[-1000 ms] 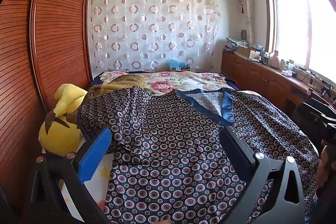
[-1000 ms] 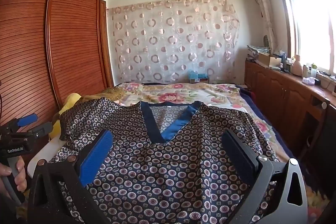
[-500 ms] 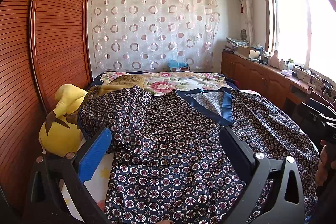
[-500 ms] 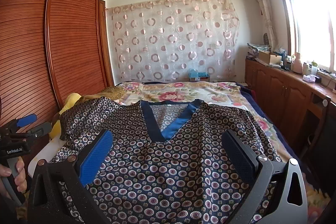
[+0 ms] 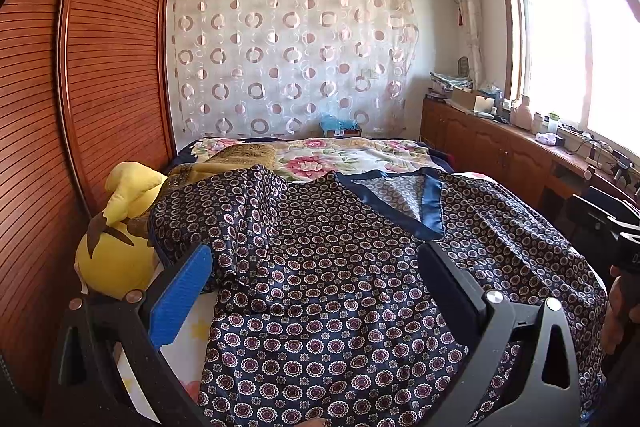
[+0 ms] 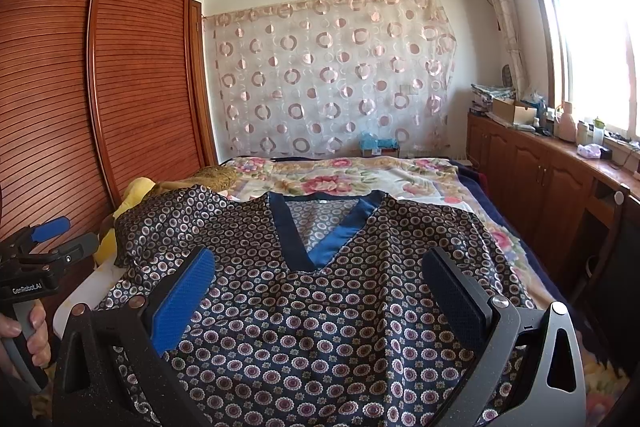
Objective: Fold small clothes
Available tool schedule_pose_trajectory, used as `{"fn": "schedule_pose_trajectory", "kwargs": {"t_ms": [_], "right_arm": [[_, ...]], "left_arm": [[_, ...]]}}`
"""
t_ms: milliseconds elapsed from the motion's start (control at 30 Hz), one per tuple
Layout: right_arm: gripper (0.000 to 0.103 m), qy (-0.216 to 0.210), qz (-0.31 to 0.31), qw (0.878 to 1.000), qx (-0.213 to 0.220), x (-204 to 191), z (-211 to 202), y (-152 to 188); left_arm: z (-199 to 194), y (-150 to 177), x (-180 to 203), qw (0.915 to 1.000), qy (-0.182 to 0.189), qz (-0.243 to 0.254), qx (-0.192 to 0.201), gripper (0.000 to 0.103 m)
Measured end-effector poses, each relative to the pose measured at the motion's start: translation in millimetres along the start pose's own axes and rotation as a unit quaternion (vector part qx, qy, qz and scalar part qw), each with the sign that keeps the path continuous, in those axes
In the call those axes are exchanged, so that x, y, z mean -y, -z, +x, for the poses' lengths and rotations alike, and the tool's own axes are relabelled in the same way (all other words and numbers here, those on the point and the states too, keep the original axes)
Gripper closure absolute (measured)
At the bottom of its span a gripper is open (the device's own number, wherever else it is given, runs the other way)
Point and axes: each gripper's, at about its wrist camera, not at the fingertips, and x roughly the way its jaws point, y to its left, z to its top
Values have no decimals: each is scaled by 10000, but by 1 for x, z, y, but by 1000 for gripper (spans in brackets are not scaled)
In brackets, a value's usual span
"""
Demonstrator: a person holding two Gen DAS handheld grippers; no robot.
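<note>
A dark navy patterned top (image 5: 340,267) with a blue V-neck collar (image 6: 316,239) lies spread flat on the bed, neck pointing away; it also shows in the right wrist view (image 6: 320,327). Its left sleeve (image 5: 208,211) is bunched up near the plush toy. My left gripper (image 5: 316,267) is open and empty, above the top's left half. My right gripper (image 6: 320,275) is open and empty, above the top's middle just below the collar. The left gripper also shows at the left edge of the right wrist view (image 6: 40,247).
A yellow plush toy (image 5: 116,239) sits at the bed's left edge against the wooden wardrobe (image 5: 80,87). A floral bedspread (image 6: 360,179) covers the far bed. A wooden cabinet (image 6: 540,179) with clutter runs along the right wall under the window.
Both views have shifted very slightly; the right gripper's view sits a touch lower. The top and both open grippers stay as they were.
</note>
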Motion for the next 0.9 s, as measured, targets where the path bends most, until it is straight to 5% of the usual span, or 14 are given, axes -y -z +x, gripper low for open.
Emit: {"fn": "schedule_pose_trajectory", "kwargs": {"t_ms": [900], "right_arm": [[0,-7,2,10000,22,1,1,0]], "left_arm": [[-8,-2,6,9999,-12,72,93,0]]}}
